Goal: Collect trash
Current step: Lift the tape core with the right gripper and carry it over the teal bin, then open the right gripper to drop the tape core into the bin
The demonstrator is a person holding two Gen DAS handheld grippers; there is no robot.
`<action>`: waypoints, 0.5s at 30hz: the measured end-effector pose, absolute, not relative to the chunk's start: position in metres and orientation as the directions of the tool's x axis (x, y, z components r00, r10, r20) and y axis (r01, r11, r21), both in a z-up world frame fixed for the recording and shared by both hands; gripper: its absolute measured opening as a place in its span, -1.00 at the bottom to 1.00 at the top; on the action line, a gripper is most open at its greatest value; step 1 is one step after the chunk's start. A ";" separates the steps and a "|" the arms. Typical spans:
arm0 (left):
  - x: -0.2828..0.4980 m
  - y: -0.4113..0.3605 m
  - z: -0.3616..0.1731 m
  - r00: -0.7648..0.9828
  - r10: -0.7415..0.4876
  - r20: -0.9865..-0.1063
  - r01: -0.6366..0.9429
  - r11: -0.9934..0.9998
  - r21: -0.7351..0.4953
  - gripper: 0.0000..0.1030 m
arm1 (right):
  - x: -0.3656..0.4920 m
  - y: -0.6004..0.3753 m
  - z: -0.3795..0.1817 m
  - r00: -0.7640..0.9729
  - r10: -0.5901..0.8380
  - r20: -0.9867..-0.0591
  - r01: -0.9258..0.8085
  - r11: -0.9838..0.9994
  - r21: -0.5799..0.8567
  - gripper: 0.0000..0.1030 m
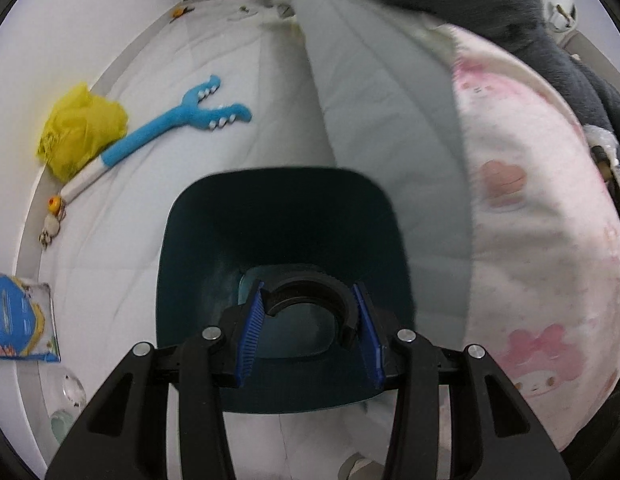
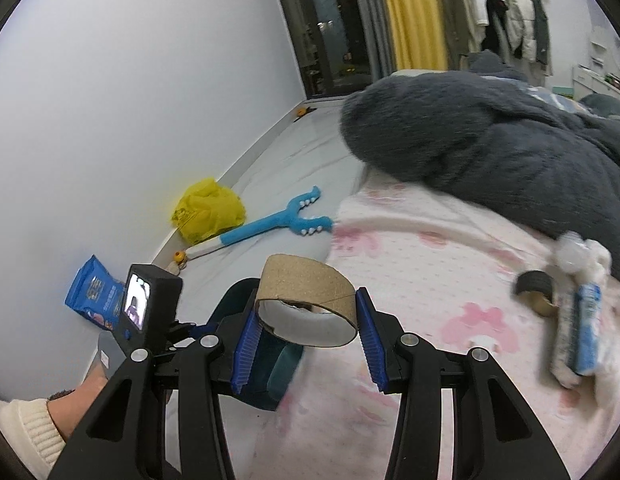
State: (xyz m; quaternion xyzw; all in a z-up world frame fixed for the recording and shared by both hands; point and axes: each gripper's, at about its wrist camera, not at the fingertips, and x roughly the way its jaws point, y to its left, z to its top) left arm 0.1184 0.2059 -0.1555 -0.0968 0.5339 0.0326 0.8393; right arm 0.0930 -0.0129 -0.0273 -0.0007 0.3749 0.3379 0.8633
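My left gripper (image 1: 310,320) is shut on the black handle of a dark teal trash bin (image 1: 286,220), whose open mouth faces me over the white bed. My right gripper (image 2: 308,316) is shut on a brown cardboard tape roll (image 2: 306,300), held above the bin (image 2: 270,376), which shows just below it. A crumpled yellow plastic bag (image 1: 82,132) lies by the wall, also in the right wrist view (image 2: 208,214). A blue snack packet (image 1: 18,320) lies at the bed's left edge and shows in the right wrist view (image 2: 94,294). A black roll (image 2: 533,284) and a blue-labelled wrapper (image 2: 581,332) lie on the pink blanket.
A blue plush massage stick (image 1: 174,124) lies on the sheet. A pink patterned blanket (image 1: 541,240) and a dark fluffy blanket (image 2: 489,152) are heaped on the right. The white wall (image 2: 110,100) runs along the left. The left gripper's camera unit (image 2: 150,300) and the hand holding it (image 2: 90,396) sit lower left.
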 end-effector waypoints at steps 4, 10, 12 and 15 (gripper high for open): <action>0.115 0.222 -0.174 0.362 -0.039 -0.931 -0.201 0.972 -0.119 -0.10 | 0.095 0.012 -0.033 0.463 0.591 -0.661 -0.614 0.751 0.242 -0.09; 0.111 0.239 -0.186 0.321 -0.069 -0.945 -0.245 0.957 -0.154 -0.08 | 0.101 0.045 -0.044 0.417 0.597 -0.686 -0.644 0.726 0.242 -0.09; 0.110 0.242 -0.188 0.314 -0.072 -0.947 -0.254 0.954 -0.157 -0.06 | 0.102 0.052 -0.049 0.399 0.600 -0.694 -0.645 0.721 0.252 -0.09; 0.108 0.248 -0.190 0.308 -0.074 -0.948 -0.267 0.950 -0.161 -0.02 | 0.105 0.063 -0.057 0.370 0.601 -0.709 -0.648 0.713 0.266 -0.09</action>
